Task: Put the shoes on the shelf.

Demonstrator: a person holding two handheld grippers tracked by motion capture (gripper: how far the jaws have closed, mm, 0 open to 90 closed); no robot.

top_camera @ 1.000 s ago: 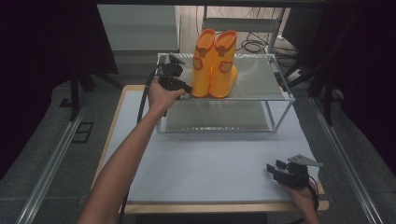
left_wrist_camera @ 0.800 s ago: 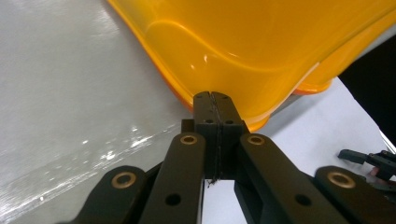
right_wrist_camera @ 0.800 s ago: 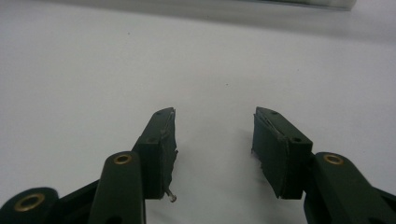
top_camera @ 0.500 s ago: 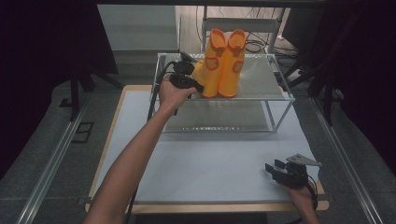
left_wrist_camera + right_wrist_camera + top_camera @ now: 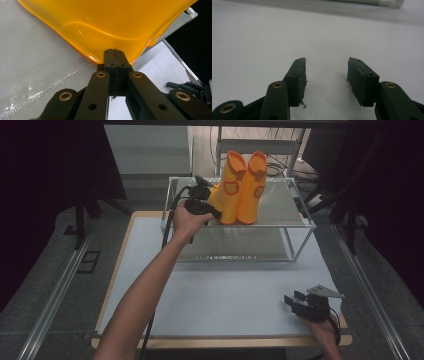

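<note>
Two orange rubber boots (image 5: 239,187) stand upright side by side on the top shelf of a metal rack (image 5: 300,226). My left gripper (image 5: 217,214) is shut, and its tips press against the lower edge of the left boot (image 5: 112,25). In the left gripper view the two jaws meet with nothing between them, the left gripper (image 5: 115,53) touching the boot's orange rim. My right gripper (image 5: 291,302) rests open near the table's front right corner. In the right gripper view the right gripper (image 5: 327,68) holds nothing above the pale mat (image 5: 287,32).
The rack has a lower mesh shelf (image 5: 235,245) and stands at the far end of the pale table mat (image 5: 225,290). Dark curtains and metal rails flank the table. A black cable (image 5: 167,227) trails from the left gripper.
The left gripper has moved right along the top shelf, and the pair of boots has shifted right with it. The right gripper has stayed where it was, open.
</note>
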